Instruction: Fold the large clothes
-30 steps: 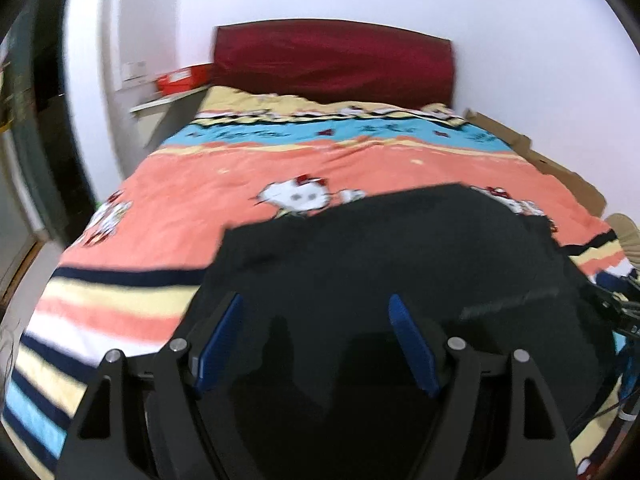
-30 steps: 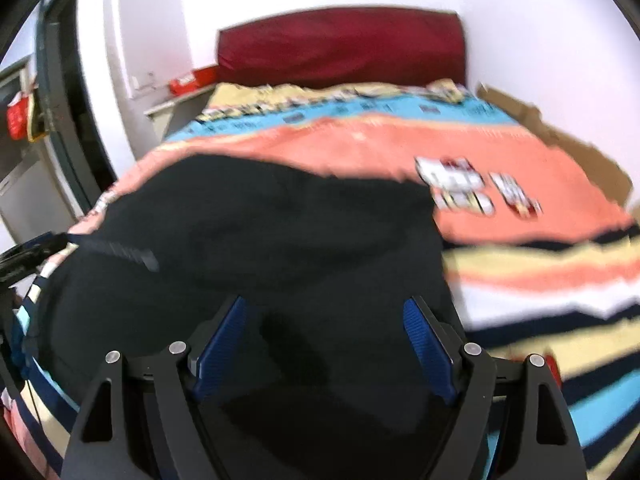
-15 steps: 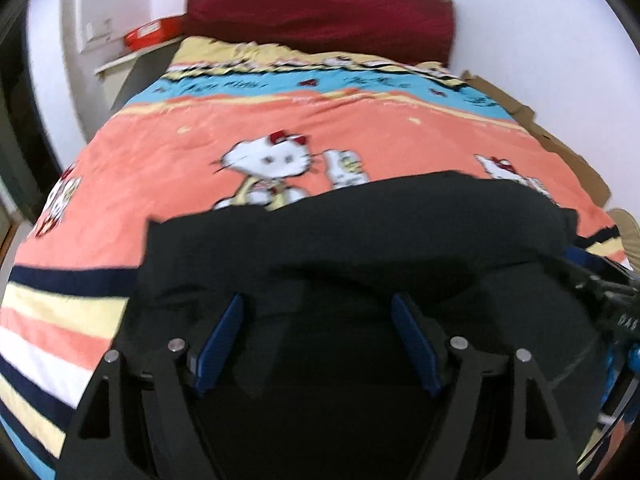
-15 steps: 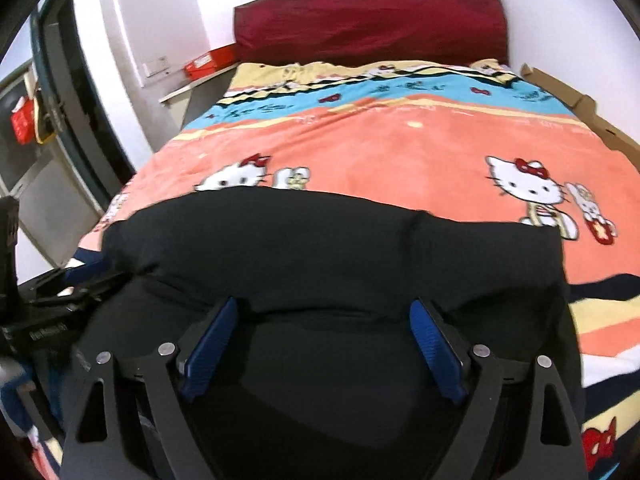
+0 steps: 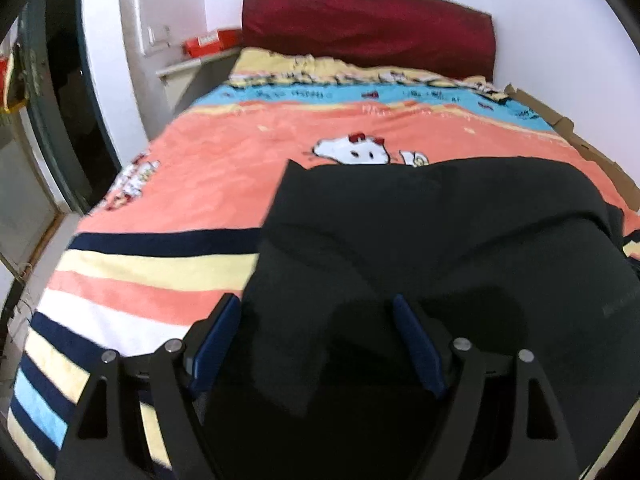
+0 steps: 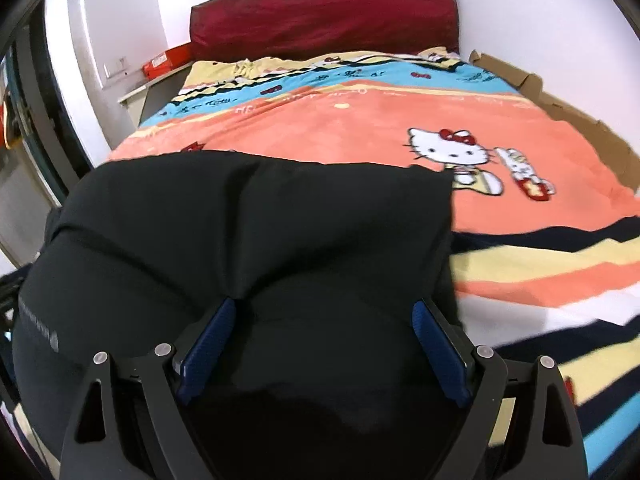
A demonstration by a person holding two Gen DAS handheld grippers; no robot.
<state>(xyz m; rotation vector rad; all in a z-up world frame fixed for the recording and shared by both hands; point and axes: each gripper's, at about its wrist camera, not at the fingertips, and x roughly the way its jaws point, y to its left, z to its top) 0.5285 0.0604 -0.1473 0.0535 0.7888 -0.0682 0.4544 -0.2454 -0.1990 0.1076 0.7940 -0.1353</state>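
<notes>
On the bed (image 6: pixel 360 128), black garment (image 6: pixel 260 220) lies under both wide-spread jaws.

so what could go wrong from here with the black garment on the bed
1. The black garment is bunched and puffed at its far fold, so it may settle creased rather than flat.
2. The right hand-held gripper is open with cloth lying between its fingers; pulling back could snag and drag the fold open.
3. The left hand-held gripper is open at the garment's left edge, where a careless withdrawal might skew that side over the striped bedspread.
</notes>
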